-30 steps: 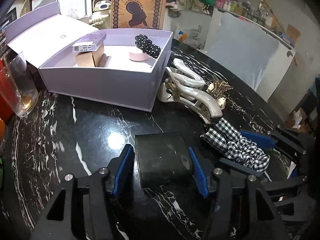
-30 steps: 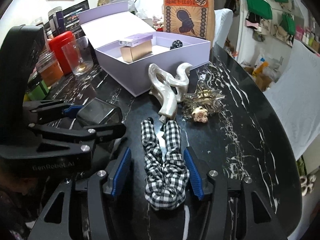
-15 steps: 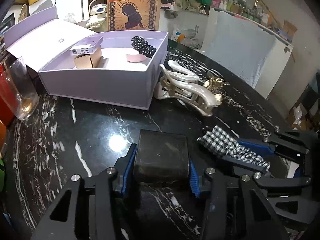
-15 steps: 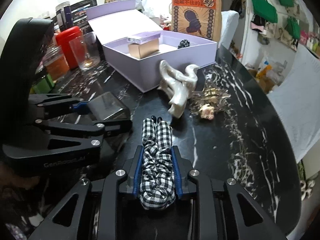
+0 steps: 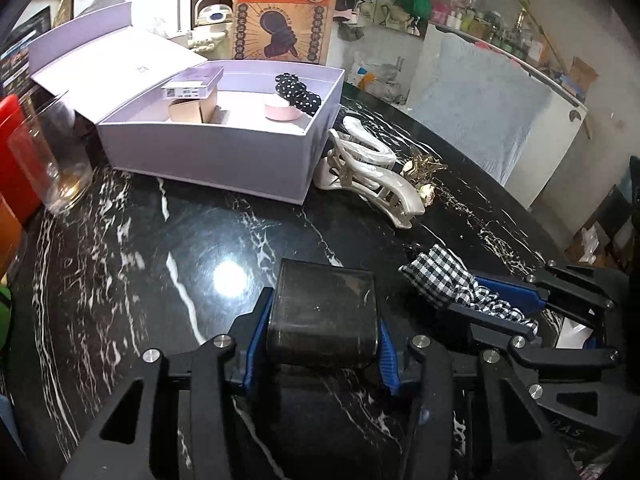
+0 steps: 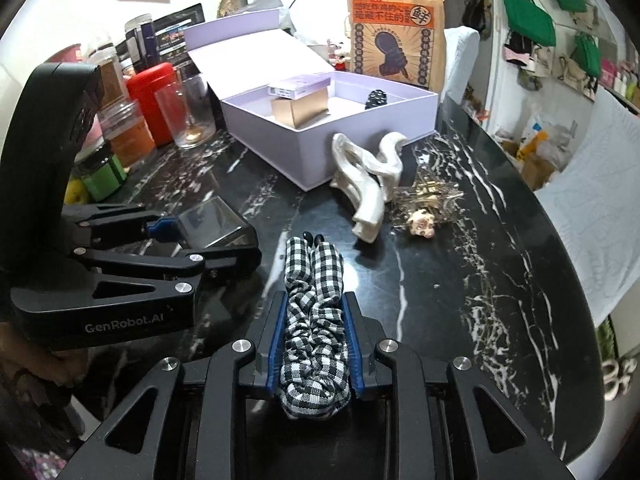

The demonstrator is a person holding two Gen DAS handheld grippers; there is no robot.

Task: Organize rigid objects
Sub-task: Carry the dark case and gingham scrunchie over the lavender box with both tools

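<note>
The left claw [image 5: 322, 344] is clamped shut on a dark smoky case [image 5: 324, 312], its blue pads pressed to both sides, low over the black marble desk [image 5: 160, 280] in front of the lilac box [image 5: 216, 160]. The right claw [image 6: 314, 340] is squeezed tight around a checked scrunchie [image 6: 314, 320], further from the lilac box than the case and off to its right. Against the lilac box's near corner lie a pearly hair clip [image 6: 368, 184] and a gold clip [image 6: 428, 200], while inside the box sit a small carton [image 5: 194, 98], a pink disc [image 5: 284, 113] and a dotted scrunchie [image 5: 298, 92].
</note>
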